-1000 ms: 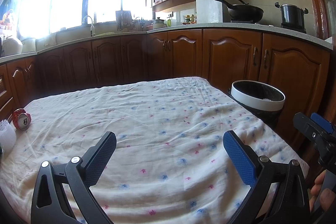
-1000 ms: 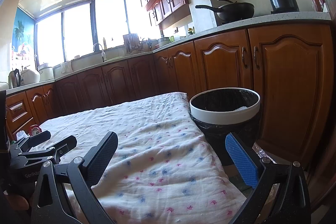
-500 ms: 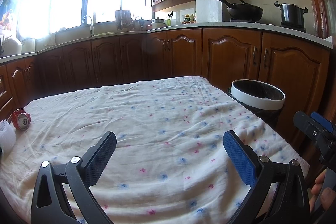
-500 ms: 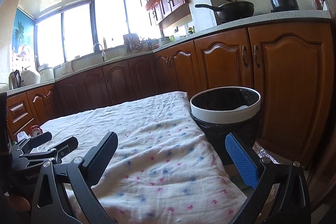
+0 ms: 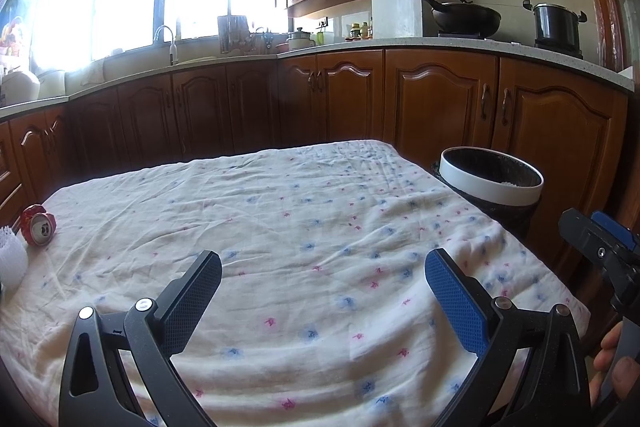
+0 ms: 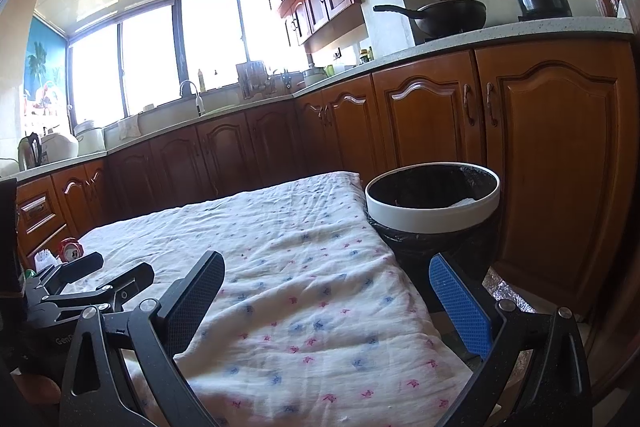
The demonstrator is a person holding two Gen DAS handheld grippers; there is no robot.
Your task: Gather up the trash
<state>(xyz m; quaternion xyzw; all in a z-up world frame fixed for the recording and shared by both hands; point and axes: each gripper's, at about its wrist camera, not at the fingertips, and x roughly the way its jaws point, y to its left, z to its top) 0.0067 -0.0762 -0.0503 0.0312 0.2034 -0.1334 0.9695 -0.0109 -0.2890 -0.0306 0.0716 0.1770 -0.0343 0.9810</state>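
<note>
A crushed red can (image 5: 38, 225) lies at the table's far left edge, with a white foam net (image 5: 12, 259) just in front of it. Both show small in the right wrist view: the can (image 6: 71, 250) and the net (image 6: 45, 259). A white-rimmed bin with a black liner (image 5: 491, 179) stands beside the table's right edge; something white lies inside it (image 6: 464, 202). My left gripper (image 5: 323, 281) hovers open over the near middle of the cloth, empty. Over the table's near right corner, my right gripper (image 6: 326, 285) is open and empty too.
The table wears a white cloth with small blue and pink flowers (image 5: 304, 227). Brown wooden cabinets (image 5: 440, 107) run behind and to the right, close to the bin. A wok (image 5: 464, 15) and a pot (image 5: 556, 25) sit on the counter. A hand (image 5: 612, 367) holds the right gripper.
None of the objects has moved; both views have only shifted very slightly, and both grippers stay open.
</note>
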